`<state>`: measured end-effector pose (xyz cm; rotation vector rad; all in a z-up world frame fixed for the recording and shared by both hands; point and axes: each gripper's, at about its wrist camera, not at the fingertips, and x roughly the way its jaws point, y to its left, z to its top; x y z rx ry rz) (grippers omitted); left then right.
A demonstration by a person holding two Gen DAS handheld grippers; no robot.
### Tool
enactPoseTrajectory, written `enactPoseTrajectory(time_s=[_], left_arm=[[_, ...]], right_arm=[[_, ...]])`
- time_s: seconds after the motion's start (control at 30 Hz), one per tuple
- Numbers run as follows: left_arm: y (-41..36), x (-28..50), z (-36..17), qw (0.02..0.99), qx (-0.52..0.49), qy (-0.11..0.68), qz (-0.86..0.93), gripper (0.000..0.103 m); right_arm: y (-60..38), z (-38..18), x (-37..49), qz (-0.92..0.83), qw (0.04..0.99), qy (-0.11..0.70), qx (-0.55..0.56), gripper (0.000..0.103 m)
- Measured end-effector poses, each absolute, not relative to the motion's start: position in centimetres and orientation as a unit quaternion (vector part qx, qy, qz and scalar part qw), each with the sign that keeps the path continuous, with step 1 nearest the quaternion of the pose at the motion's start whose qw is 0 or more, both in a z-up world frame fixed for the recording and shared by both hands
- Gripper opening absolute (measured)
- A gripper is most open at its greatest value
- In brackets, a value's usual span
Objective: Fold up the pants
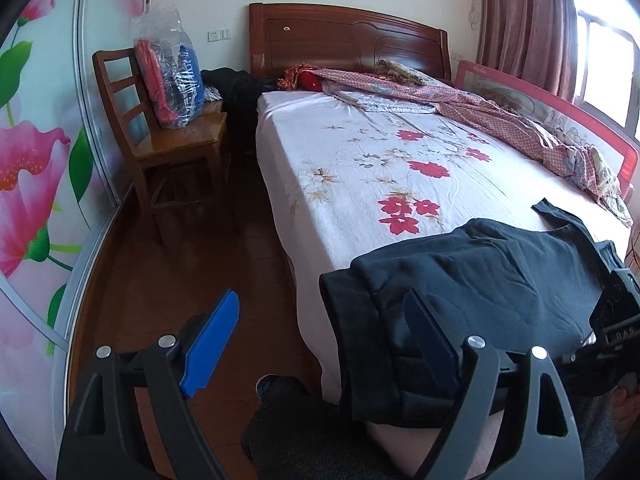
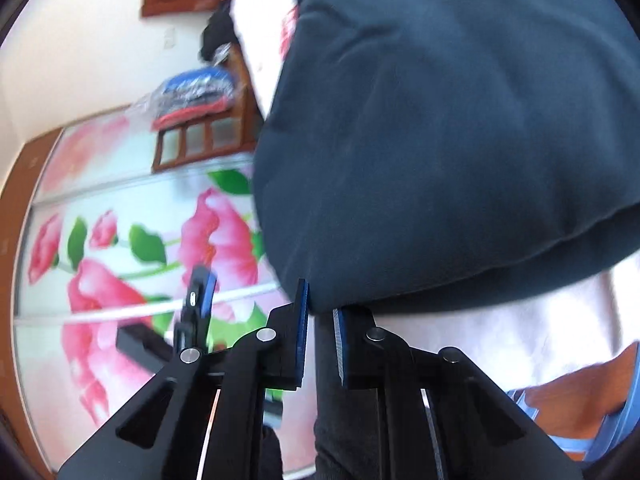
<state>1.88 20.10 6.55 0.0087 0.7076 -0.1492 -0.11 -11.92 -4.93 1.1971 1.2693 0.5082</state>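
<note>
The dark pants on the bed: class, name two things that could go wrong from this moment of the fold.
1. The pants hang over the bed's near edge; they might slide to the floor.
2. The right gripper looks nearly shut at the hem, but whether it grips cloth is unclear; the left gripper is open, holding nothing. A one-sided pull could skew the fold.

Right wrist view motion-blurred throughout. Pants cut off at 12 and 3 o'clock; grip at jaws unclear. Left wrist view: pants run off at 6 o'clock, right gripper cropped at 3 o'clock.
</note>
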Motion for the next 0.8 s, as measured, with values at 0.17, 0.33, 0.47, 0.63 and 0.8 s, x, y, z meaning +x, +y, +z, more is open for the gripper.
enactPoseTrajectory(time_s=[0.17,0.33,0.47,0.63,0.8], left_arm=[[16.9,2.9,6.5,0.932,-0.001,0.345,-0.109,0.086],[11.1,3.8,5.5,0.922,0.016,0.348,-0.166,0.090],[6.2,4.2,3.3,0.906,0.030,0.361,-0.218,0.090],[0.7,3.3,0.2,0.875,0.097,0.392,-0.266,0.090],[-0.3,0.8,-2.4,0.869,0.146,0.395,-0.261,0.090]], right_arm=[[-10.9,-7.1,-0.6,0.222,0.609,0.576,0.498,0.006],[-14.0,-2.9,-1.8,0.221,0.656,0.562,0.453,0.006],[-21.0,1.1,-2.9,0.135,0.745,0.527,0.385,0.007],[-28.7,7.7,-0.5,-0.093,0.881,0.460,0.059,0.043],[-33.3,6.6,5.3,-0.160,0.879,0.433,-0.120,0.046]])
